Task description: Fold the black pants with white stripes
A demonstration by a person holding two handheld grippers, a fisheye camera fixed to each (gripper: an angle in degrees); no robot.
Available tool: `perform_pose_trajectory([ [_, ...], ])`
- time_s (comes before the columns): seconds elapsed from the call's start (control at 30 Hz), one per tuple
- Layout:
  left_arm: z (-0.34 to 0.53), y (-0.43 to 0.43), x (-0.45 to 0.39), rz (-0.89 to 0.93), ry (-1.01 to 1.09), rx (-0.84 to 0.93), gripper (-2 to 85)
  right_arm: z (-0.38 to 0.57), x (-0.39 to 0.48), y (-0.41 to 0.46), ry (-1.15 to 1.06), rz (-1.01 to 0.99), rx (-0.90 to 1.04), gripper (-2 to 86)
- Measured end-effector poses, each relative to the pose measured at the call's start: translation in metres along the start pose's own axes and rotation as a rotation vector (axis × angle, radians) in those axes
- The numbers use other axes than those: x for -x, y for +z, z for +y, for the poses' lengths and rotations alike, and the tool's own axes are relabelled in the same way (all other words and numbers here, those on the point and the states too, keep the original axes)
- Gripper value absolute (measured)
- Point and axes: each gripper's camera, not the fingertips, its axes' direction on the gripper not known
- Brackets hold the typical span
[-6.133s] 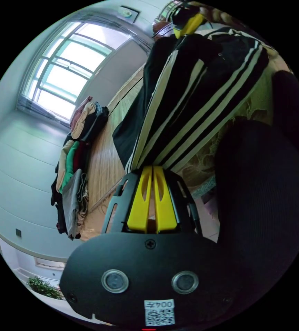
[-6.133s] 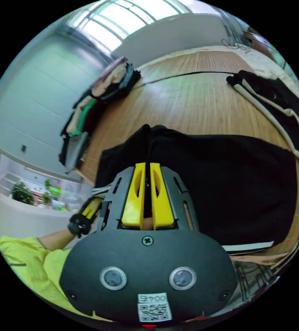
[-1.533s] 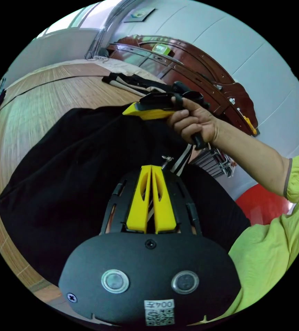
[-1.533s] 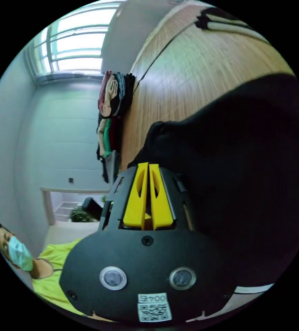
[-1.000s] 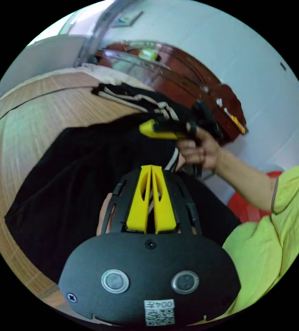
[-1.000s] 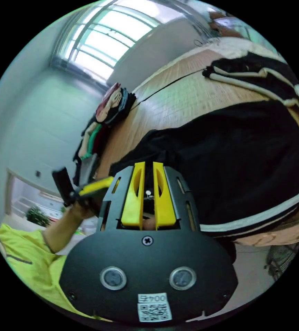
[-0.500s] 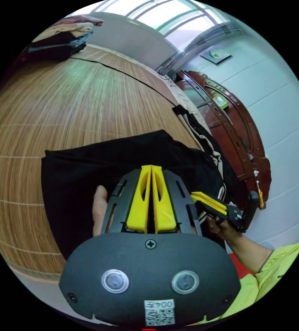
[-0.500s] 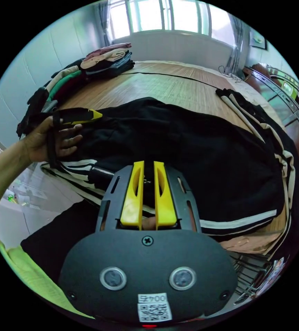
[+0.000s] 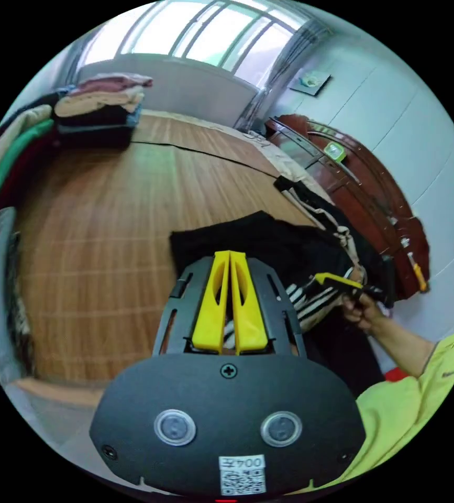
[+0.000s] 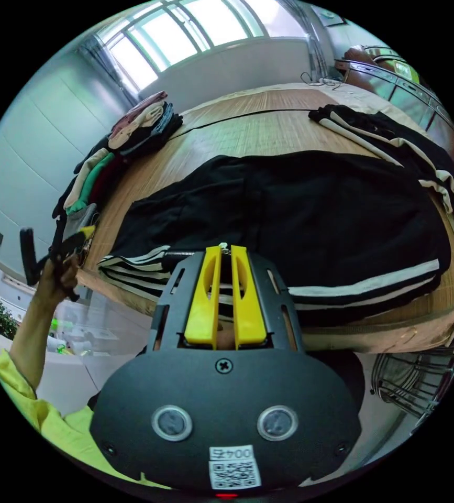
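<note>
The black pants with white stripes (image 10: 310, 220) lie folded flat on the wooden mat surface (image 10: 258, 131), striped edges toward the near rim. My right gripper (image 10: 225, 252) sits at that near edge with its jaws almost together on the dark cloth, a zipper pull at their tips. It also appears in the left gripper view as the right gripper (image 9: 321, 277), touching the striped edge of the pants (image 9: 268, 246). My left gripper (image 9: 229, 257) is shut with nothing in it. In the right gripper view the left gripper (image 10: 77, 236) is held up off the left end of the pants.
A second black garment with white stripes (image 10: 394, 136) lies at the far right. Piles of folded clothes (image 10: 143, 123) line the left side. A wire basket (image 10: 420, 387) stands below the near edge. A dark wooden cabinet (image 9: 363, 194) is on the right.
The left gripper has let go of the pants and drawn away to their left end. The pants have been laid down folded. Both cameras have swung round.
</note>
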Motion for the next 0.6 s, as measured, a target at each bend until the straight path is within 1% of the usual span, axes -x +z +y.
perform_pose_trajectory([
  [0.03, 0.039, -0.015, -0.012, -0.075, 0.035, -0.025, 0.3, 0.008, 0.004, 0.0, 0.001, 0.01, -0.019, 5.0],
  [0.07, 0.06, -0.02, -0.02, -0.118, 0.051, -0.038, 0.3, 0.012, 0.009, 0.001, 0.003, 0.019, -0.029, 5.1],
  [0.13, 0.132, -0.014, -0.056, -0.275, 0.133, -0.031, 0.7, 0.012, 0.017, 0.003, 0.003, 0.047, -0.016, 5.4],
  [0.17, 0.145, -0.007, -0.065, -0.32, 0.154, -0.022, 0.8, 0.008, 0.026, 0.002, 0.004, 0.071, -0.007, 5.9],
  [0.23, 0.174, 0.022, -0.096, -0.485, 0.214, -0.014, 1.3, 0.002, 0.041, -0.004, -0.003, 0.095, -0.027, 6.3],
  [0.3, 0.178, 0.037, -0.11, -0.533, 0.198, -0.043, 2.0, -0.002, 0.058, -0.011, -0.024, 0.108, -0.073, 6.4],
  [0.37, 0.175, 0.046, -0.118, -0.542, 0.166, -0.083, 2.7, -0.009, 0.072, -0.006, -0.042, 0.122, -0.042, 6.5],
  [0.53, 0.171, 0.082, -0.13, -0.659, 0.211, -0.044, 4.8, -0.017, 0.082, 0.012, -0.016, 0.143, 0.04, 6.1],
  [0.6, 0.174, 0.087, -0.128, -0.658, 0.209, -0.043, 4.6, -0.018, 0.086, 0.013, -0.014, 0.142, 0.043, 5.9],
])
